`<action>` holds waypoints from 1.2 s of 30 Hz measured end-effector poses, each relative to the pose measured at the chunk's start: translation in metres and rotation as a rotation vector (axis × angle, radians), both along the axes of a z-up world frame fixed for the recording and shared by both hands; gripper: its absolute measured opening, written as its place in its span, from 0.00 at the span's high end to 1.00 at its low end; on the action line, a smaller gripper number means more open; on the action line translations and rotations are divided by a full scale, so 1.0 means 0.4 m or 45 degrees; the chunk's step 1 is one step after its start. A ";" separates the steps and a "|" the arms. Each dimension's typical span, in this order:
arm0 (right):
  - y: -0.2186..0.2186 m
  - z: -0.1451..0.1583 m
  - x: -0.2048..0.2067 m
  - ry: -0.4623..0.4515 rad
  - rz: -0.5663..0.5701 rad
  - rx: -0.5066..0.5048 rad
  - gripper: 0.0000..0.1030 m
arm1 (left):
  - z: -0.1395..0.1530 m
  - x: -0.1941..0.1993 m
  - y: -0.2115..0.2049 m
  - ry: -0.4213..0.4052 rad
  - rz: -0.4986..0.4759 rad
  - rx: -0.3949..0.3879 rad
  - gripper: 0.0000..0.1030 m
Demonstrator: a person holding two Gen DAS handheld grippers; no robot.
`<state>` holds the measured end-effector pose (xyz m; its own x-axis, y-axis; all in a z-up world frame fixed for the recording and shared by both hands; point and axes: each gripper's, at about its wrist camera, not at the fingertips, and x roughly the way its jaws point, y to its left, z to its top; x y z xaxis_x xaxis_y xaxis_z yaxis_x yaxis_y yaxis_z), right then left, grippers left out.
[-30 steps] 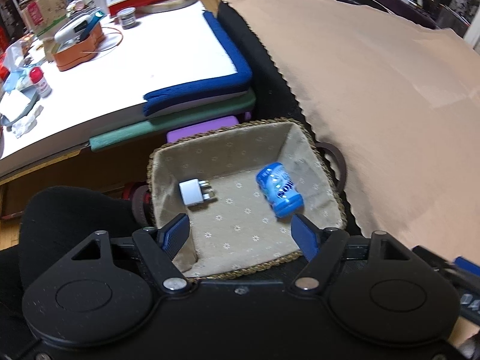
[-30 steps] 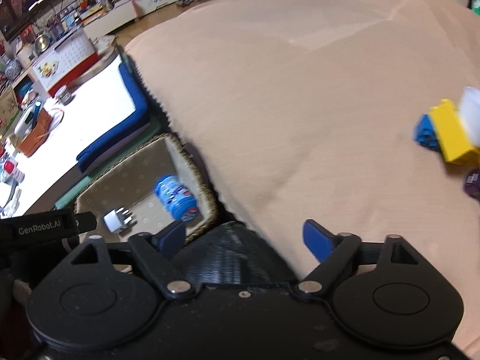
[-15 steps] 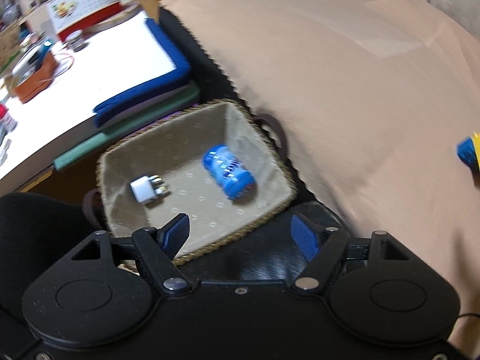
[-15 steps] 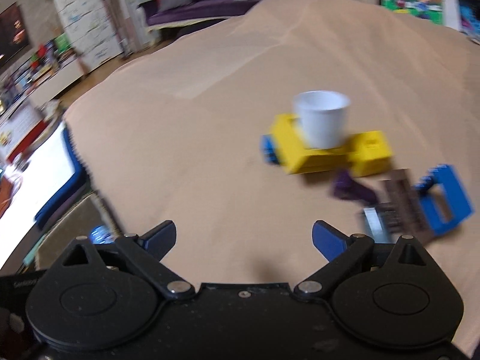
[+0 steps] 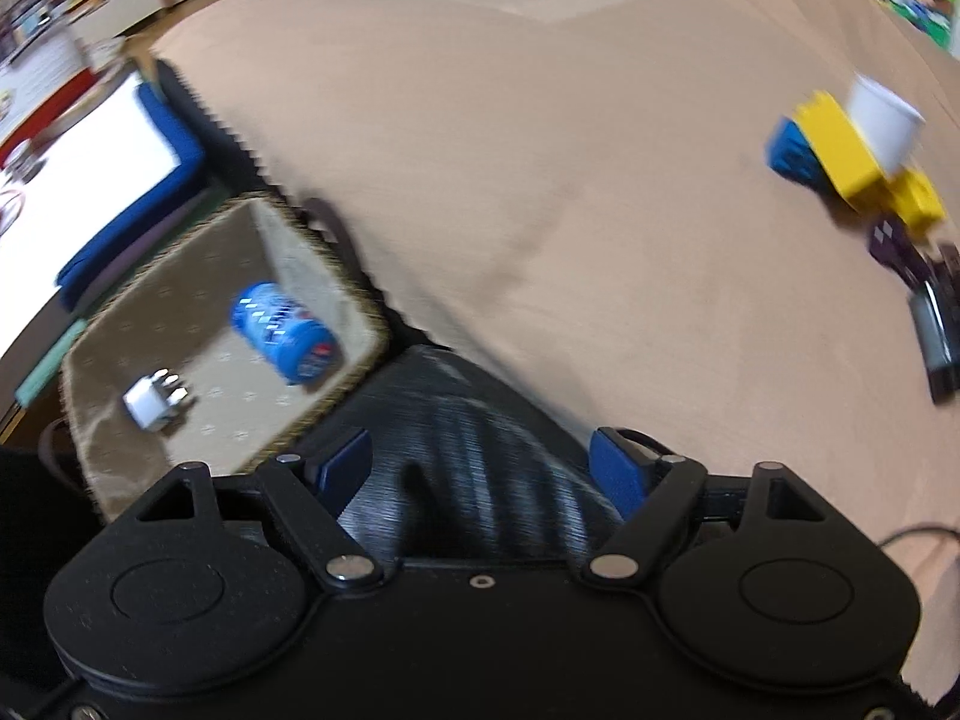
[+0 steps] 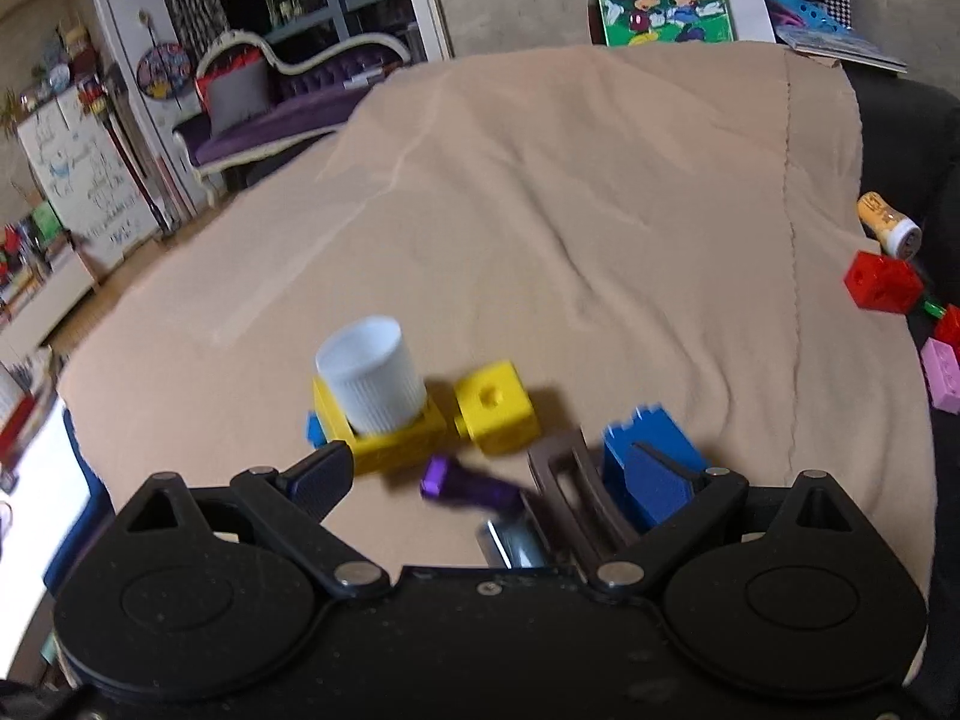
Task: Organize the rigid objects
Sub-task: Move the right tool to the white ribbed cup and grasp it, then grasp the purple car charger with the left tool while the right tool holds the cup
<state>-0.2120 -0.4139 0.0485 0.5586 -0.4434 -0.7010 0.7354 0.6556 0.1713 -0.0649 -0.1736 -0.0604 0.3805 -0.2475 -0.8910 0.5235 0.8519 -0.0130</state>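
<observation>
A lined wicker basket [image 5: 336,258] beside the bed holds a blue can [image 5: 282,333] and a white plug adapter [image 5: 153,402]. My left gripper [image 5: 480,468] is open and empty, over a black cushion to the basket's right. On the tan blanket [image 6: 540,210] lie a white cup [image 6: 372,381] on a yellow block [image 6: 384,438], a yellow cube [image 6: 495,408], a purple piece [image 6: 462,486], a brown clip [image 6: 570,480] and a blue block [image 6: 648,450]. My right gripper [image 6: 486,483] is open and empty just above the purple piece. The cup and yellow blocks also show in the left wrist view [image 5: 840,150].
At the blanket's right edge lie a red cube [image 6: 882,279], a pink brick [image 6: 942,372] and a small yellow bottle [image 6: 888,222]. A white desk with stacked blue and green pads [image 5: 138,180] stands left of the basket. A purple sofa [image 6: 288,102] stands behind the bed.
Both grippers have swung right, away from the basket. The right one has moved close over the pile of blocks; the left now looks across the blanket. Both stay open.
</observation>
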 end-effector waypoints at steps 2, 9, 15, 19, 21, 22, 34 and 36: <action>-0.004 0.009 0.020 -0.017 0.020 -0.008 0.06 | -0.005 -0.015 -0.016 -0.011 -0.041 0.011 0.27; 0.006 -0.011 0.136 0.015 0.154 -0.063 0.17 | 0.010 -0.045 -0.031 -0.079 -0.095 0.009 0.27; -0.022 -0.060 0.217 0.095 0.167 -0.025 0.41 | 0.013 -0.040 -0.027 -0.069 -0.086 -0.004 0.27; -0.045 -0.080 0.227 0.051 0.174 0.025 0.52 | 0.017 -0.043 -0.030 -0.091 -0.096 -0.002 0.27; -0.048 -0.072 0.220 0.037 0.168 0.018 0.52 | 0.028 -0.047 -0.033 -0.110 -0.105 -0.009 0.27; -0.047 -0.066 0.212 0.024 0.160 0.013 0.52 | 0.037 -0.047 -0.035 -0.117 -0.112 -0.015 0.27; -0.100 0.059 -0.019 -0.097 0.021 -0.031 0.52 | 0.144 -0.071 -0.234 -0.201 -0.315 -0.049 0.25; -0.098 0.058 -0.060 -0.085 -0.022 -0.063 0.52 | 0.148 -0.078 -0.291 -0.162 -0.361 -0.065 0.24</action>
<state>-0.2359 -0.4530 0.0718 0.5954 -0.4862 -0.6396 0.7346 0.6518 0.1883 -0.0962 -0.2898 -0.0013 0.3976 -0.4026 -0.8245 0.7402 0.6718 0.0289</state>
